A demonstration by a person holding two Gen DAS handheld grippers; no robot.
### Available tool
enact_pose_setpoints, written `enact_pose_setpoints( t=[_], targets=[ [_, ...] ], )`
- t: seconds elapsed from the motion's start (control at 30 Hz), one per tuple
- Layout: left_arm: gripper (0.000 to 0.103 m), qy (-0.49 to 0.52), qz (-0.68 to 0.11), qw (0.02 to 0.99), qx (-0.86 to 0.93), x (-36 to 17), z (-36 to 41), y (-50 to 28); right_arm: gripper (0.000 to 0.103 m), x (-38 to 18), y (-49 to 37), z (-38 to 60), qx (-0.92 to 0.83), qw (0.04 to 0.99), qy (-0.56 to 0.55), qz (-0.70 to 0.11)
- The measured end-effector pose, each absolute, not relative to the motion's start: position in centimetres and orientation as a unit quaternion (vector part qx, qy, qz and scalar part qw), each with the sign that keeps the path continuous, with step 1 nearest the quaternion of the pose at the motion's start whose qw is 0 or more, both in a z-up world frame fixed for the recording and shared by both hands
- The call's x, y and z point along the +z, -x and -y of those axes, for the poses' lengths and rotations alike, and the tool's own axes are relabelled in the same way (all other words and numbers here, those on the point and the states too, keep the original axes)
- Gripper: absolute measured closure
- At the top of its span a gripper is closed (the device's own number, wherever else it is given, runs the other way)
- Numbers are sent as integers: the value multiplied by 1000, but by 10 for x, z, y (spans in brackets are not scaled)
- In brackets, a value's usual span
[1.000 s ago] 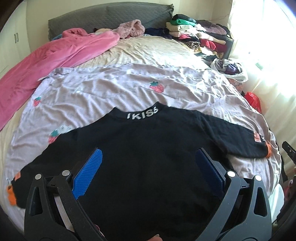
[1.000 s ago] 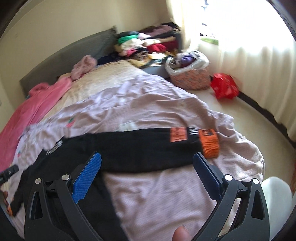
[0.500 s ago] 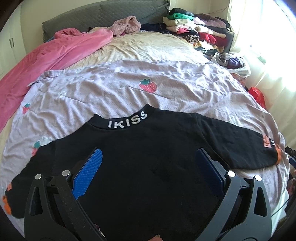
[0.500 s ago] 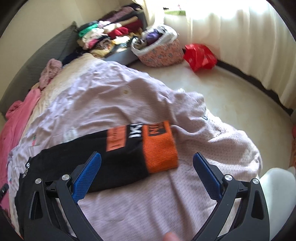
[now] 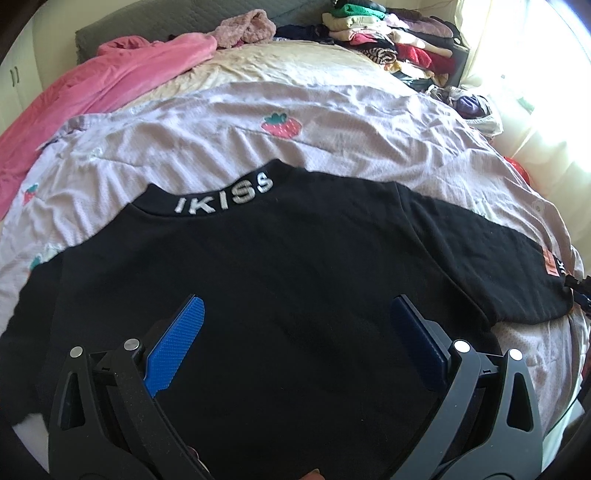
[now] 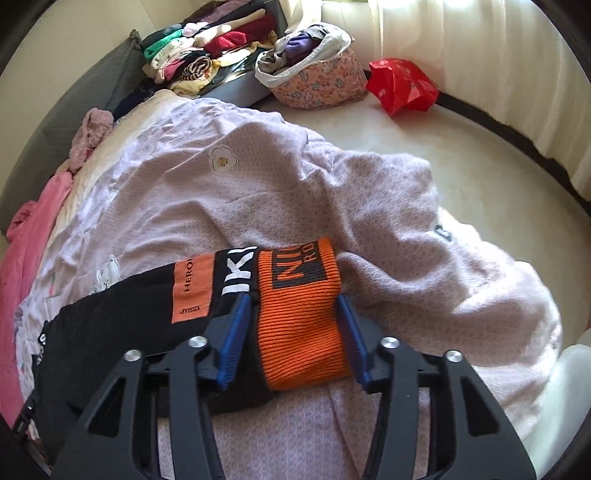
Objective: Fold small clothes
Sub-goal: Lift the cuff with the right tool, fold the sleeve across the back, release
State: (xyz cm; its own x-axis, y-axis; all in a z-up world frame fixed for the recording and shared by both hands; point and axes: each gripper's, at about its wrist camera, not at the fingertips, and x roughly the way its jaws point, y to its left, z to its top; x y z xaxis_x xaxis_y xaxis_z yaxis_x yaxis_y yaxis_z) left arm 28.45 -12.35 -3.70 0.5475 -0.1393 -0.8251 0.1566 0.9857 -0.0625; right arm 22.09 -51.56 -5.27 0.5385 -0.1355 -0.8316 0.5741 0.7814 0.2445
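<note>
A black sweatshirt (image 5: 295, 266) with white "IKISS" on the collar lies flat, back up, on a lilac bedspread (image 5: 184, 140). My left gripper (image 5: 295, 317) is open above its lower body, touching nothing. In the right wrist view, my right gripper (image 6: 291, 306) has its blue pads on both sides of the orange ribbed cuff (image 6: 299, 314) of the right sleeve (image 6: 147, 306), closed in on it. That sleeve lies stretched out to the right in the left wrist view (image 5: 498, 258).
A pink blanket (image 5: 92, 85) lies at the bed's far left. Folded clothes (image 5: 388, 33) are stacked at the far right. A floral basket (image 6: 314, 77) and a red bag (image 6: 399, 85) sit on the floor beside the bed. The bed edge drops off to the right.
My right gripper has moved down onto the sleeve cuff and closed from wide open onto it. My left gripper has moved forward and lower over the sweatshirt, staying open.
</note>
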Motion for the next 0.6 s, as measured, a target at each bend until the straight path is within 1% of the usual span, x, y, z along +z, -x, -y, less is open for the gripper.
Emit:
enact_pose_setpoints(
  t=[0.1,0.37,0.6],
  targets=[
    [8,-8,-471,878,-91,-41,127,-283,90,-49,-219,511,-192,852,-251,-417],
    [8,0,-470,877,-104,-43,129,-276,93,-5,-212,466,-147,895,-208,-366],
    [8,10,-474,876,-92,-42,107,-271,93,34,-228,398,-67,919,-172,-348]
  ],
)
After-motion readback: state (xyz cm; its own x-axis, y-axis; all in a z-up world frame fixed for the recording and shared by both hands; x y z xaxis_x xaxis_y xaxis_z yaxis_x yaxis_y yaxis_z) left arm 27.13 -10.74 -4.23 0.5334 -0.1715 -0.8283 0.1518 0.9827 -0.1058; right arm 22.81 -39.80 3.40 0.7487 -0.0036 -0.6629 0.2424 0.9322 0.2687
